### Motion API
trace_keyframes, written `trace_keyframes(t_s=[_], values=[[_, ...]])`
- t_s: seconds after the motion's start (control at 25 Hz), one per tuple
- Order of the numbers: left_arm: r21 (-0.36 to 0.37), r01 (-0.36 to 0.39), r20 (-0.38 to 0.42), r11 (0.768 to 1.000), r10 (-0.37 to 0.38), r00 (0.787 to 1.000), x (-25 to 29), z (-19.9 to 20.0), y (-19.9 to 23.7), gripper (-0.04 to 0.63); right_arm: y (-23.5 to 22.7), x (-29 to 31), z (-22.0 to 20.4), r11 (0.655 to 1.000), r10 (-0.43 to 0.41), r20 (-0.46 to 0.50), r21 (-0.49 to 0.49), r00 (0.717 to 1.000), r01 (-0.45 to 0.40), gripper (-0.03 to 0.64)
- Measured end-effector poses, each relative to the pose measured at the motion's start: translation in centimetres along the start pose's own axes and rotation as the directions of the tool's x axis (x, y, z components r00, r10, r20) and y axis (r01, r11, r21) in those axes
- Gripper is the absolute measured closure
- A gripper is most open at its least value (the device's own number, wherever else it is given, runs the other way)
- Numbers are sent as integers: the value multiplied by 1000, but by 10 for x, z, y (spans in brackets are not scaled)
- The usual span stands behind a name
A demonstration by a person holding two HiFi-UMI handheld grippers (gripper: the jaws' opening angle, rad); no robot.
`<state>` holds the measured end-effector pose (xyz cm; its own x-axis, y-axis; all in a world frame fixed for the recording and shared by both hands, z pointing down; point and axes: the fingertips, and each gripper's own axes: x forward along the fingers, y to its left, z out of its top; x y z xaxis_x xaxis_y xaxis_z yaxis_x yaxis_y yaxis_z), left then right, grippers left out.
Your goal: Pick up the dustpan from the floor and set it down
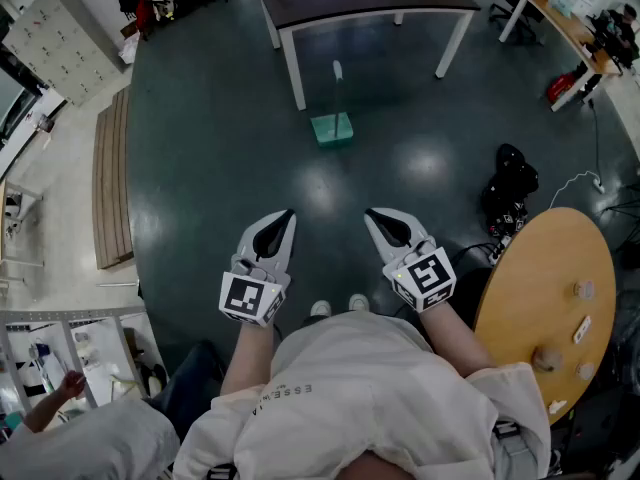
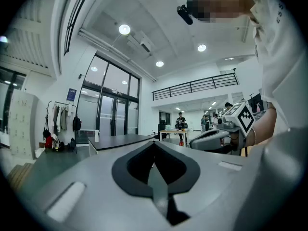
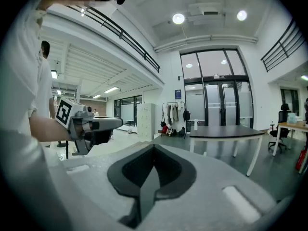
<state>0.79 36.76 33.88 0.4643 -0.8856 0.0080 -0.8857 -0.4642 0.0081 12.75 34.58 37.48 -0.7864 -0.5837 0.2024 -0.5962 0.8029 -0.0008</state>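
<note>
The teal dustpan [image 1: 332, 128] stands on the dark floor in front of a table, its pale upright handle [image 1: 337, 83] rising from it. My left gripper [image 1: 285, 214] and right gripper [image 1: 372, 214] hang side by side well short of it, both held about level, both shut with nothing in them. In the left gripper view my left gripper [image 2: 154, 143] has its jaws together, and the right gripper [image 2: 211, 139] shows beside it. The right gripper view shows my right gripper [image 3: 153, 147] with jaws together and the left gripper [image 3: 89, 125] at its side.
A dark-topped table with white legs [image 1: 370, 8] stands just behind the dustpan. A round wooden table [image 1: 545, 303] is at my right, with a black bag [image 1: 512, 190] and cables on the floor near it. A wooden bench [image 1: 112, 183] lies at the left. Another person [image 1: 70, 423] is at the lower left.
</note>
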Motion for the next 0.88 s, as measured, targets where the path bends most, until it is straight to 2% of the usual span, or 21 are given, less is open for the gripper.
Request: trace_keyframes(t_s=[0.36, 0.52, 0.88], values=[[-9, 8, -2, 1000, -8, 1000, -5, 3, -3, 577, 8, -3, 0, 1000, -4, -1, -9, 1000, 4, 626], [-14, 8, -5, 1000, -8, 1000, -6, 0, -3, 577, 4, -5, 3, 999, -32, 23, 16, 999, 32, 626], [-30, 10, -1, 999, -10, 1000, -12, -1, 6, 577, 10, 0, -1, 999, -39, 5, 37, 999, 39, 626]])
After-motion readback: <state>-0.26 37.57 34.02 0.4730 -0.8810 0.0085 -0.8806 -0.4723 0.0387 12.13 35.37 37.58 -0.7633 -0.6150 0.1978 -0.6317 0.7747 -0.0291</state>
